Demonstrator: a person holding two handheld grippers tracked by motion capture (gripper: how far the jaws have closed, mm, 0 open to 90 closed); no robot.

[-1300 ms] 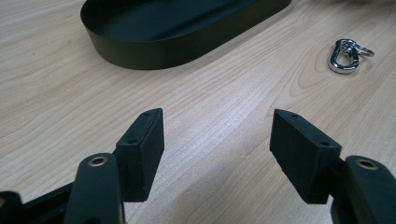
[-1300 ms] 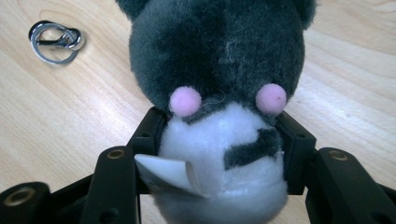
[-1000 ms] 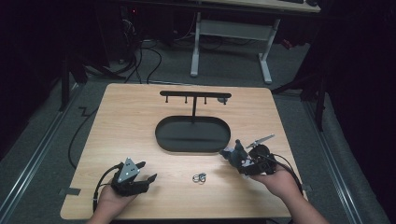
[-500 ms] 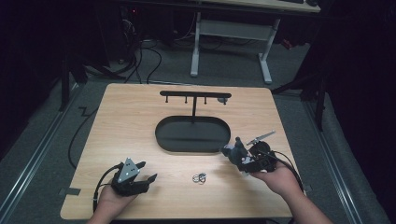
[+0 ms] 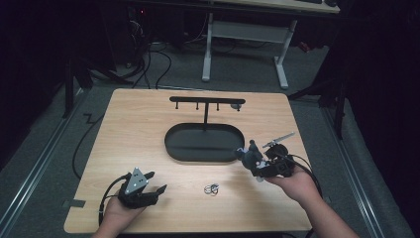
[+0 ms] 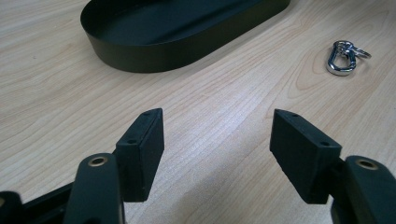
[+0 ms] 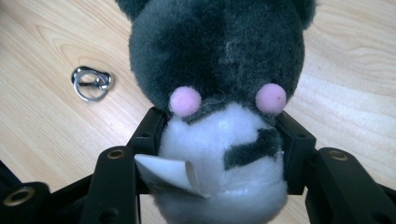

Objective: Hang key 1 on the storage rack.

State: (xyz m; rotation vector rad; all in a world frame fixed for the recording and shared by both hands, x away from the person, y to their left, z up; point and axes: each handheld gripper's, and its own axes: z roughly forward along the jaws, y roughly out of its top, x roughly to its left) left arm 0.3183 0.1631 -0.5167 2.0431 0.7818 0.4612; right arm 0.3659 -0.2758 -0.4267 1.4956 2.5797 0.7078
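Before me on the tabletop (image 5: 138,124) sits a black oval tray (image 5: 203,143) and its hook rack (image 5: 206,101); a metal clip (image 5: 212,189) lies nearer.

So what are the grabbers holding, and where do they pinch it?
The right gripper pinches a grey and white plush toy by its white lower part, one jaw on each side. The left gripper is open, holding nothing.

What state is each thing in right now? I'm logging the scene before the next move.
plush toy: clamped between the right gripper's jaws, held above the table.
right gripper: shut on the plush toy.
left gripper: open, nothing between its jaws, low over the table.
key clip: lying flat on the table, untouched.
oval tray: empty.
hook rack: upright, nothing hanging on it.
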